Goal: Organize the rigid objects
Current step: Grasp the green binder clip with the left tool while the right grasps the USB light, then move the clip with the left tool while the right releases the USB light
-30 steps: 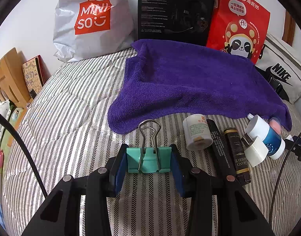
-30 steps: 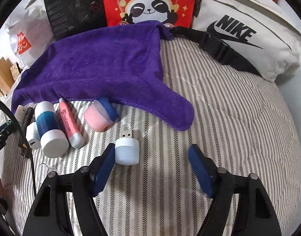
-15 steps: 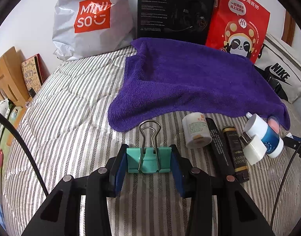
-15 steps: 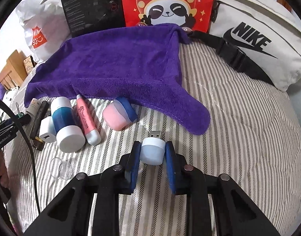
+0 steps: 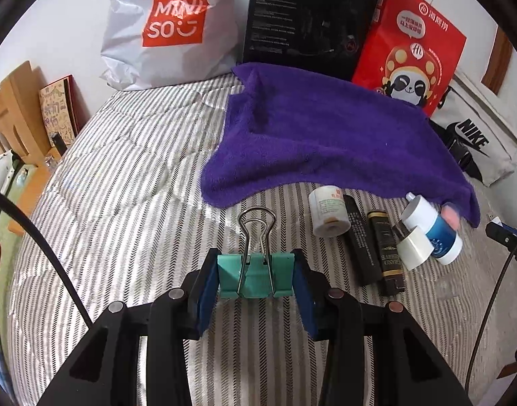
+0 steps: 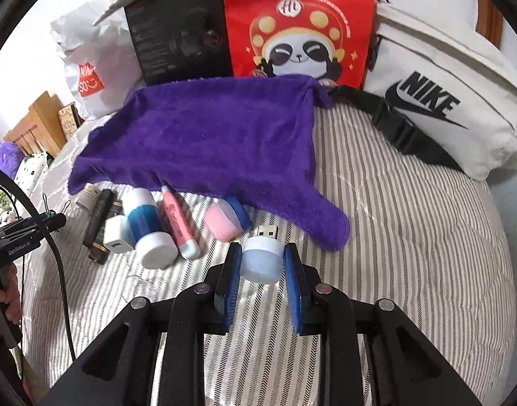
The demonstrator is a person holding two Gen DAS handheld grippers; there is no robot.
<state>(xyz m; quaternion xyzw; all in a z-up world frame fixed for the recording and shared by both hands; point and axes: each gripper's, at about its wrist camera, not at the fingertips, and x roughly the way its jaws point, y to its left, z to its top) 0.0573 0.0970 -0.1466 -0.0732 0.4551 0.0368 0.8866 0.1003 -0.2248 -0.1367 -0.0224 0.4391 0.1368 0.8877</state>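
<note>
Left gripper (image 5: 256, 279) clenched on teal binder clip (image 5: 255, 275), blue pads on both ends of the clip body, wire handles pointing far, toward purple towel (image 5: 319, 142). Clip looks lifted or just resting on the striped bedcover (image 5: 123, 203); cannot tell which.

Row of sorted items sits right of the left gripper, along the towel's near edge. Left to right in the left view: white bottle (image 5: 328, 211), black tube (image 5: 361, 240), black-gold tube (image 5: 387, 253), white charger (image 5: 414, 248), blue-white bottle (image 5: 434, 233). All lie with long axes running near-far, side by side, touching or just beside each other.

Right view continues the row: pink tube (image 6: 179, 221), then pink-blue jar (image 6: 226, 218) part under the towel edge.

Right gripper (image 6: 261, 260) grasping USB night light (image 6: 262, 253), jaws closed on the pale dome, metal plug pointing far. It is just right of and nearer than the pink-blue jar.

Key relation: free slot at the row's right end lies far-left of the held light, close by; right gripper is the nearer one. Light's axis already matches the row. Clip's likely slot is the left end, beside the white bottle, far-right of the left gripper.
</note>
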